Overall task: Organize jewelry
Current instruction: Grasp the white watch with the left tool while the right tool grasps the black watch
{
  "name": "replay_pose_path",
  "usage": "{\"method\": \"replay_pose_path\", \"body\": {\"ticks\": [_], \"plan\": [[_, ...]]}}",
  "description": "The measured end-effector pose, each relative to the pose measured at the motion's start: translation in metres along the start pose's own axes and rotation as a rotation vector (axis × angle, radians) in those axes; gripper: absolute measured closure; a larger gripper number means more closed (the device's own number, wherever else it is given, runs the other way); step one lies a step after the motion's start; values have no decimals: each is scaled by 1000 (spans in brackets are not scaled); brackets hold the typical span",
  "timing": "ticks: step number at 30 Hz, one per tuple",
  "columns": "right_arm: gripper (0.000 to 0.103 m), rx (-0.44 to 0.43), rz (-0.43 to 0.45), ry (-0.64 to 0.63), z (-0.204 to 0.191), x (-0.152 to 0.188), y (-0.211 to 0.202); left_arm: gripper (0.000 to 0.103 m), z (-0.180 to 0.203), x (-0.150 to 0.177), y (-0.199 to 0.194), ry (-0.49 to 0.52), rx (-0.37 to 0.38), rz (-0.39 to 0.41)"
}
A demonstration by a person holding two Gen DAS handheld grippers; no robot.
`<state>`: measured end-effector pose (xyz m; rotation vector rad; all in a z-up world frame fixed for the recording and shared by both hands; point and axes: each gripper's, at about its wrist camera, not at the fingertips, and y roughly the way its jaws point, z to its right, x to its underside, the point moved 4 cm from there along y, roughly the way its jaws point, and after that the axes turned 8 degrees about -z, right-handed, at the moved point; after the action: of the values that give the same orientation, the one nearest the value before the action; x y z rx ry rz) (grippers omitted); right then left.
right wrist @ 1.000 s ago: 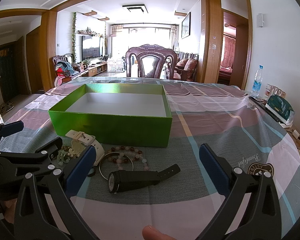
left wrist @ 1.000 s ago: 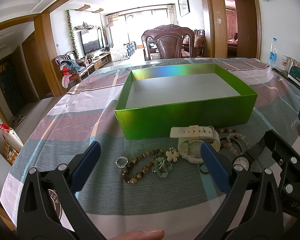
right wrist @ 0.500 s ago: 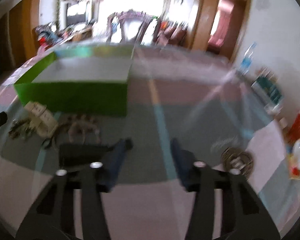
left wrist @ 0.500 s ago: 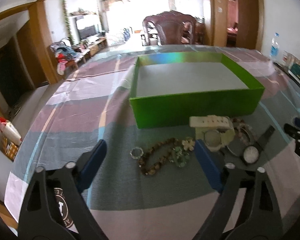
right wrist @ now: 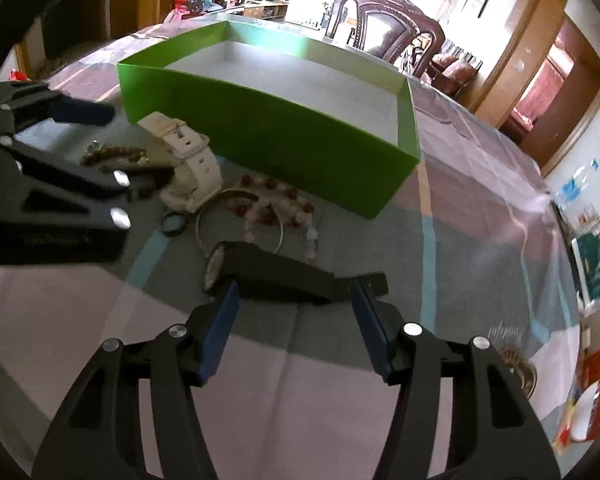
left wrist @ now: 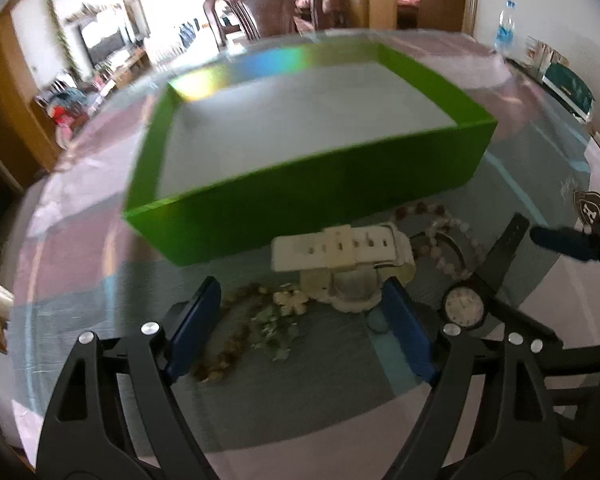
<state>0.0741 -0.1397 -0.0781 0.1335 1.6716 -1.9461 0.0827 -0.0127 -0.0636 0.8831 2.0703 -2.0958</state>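
An empty green box [left wrist: 308, 196] [right wrist: 268, 120] stands on the table. In front of it lie a white watch [left wrist: 348, 256] [right wrist: 192, 168], a brown bead bracelet [left wrist: 224, 344], a pale flower piece [left wrist: 290, 300], a pink bead bracelet [right wrist: 276, 208] and a black watch [right wrist: 276, 272] [left wrist: 464, 304]. My left gripper [left wrist: 300, 324] is open, low over the brown beads and flower piece. My right gripper [right wrist: 294, 316] is open, its blue pads astride the black watch strap.
A dark ring [right wrist: 174, 225] and a thin metal bangle [right wrist: 240, 220] lie by the watches. A water bottle [left wrist: 505, 24] and a teal box [left wrist: 568, 84] stand at the table's right edge. A wooden chair [left wrist: 268, 8] stands behind the table.
Both grippers moved forward and down towards the jewelry. The left one now hangs over the brown beads; the right one has swung left and straddles the black watch strap.
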Motion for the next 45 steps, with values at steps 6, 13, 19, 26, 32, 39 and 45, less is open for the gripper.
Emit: {"method": "replay_pose_path", "body": {"ticks": [6,13,19,26,32,39,45], "plan": [[82,-88,3,-16,4,-22,18,78,-20,-1,10,-80,108,13],[99,-42,107,105,28,-32,8,87,-41,-1,14,-153,112,40],[84,-125,116,167,50,-28,6,54,-53,-1,11,-193,80,54],[58,-170,102,100,25,-22,9,59,-48,-4,13,-173,27,86],[85,-191,60,81,12,-19,24,75,-42,-5,15,-161,27,84],[100,-210,94,68,6,-17,16,96,-43,-3,11,-171,37,89],[100,-190,110,77,7,-17,13,98,-43,-3,3,-179,-1,122]]}}
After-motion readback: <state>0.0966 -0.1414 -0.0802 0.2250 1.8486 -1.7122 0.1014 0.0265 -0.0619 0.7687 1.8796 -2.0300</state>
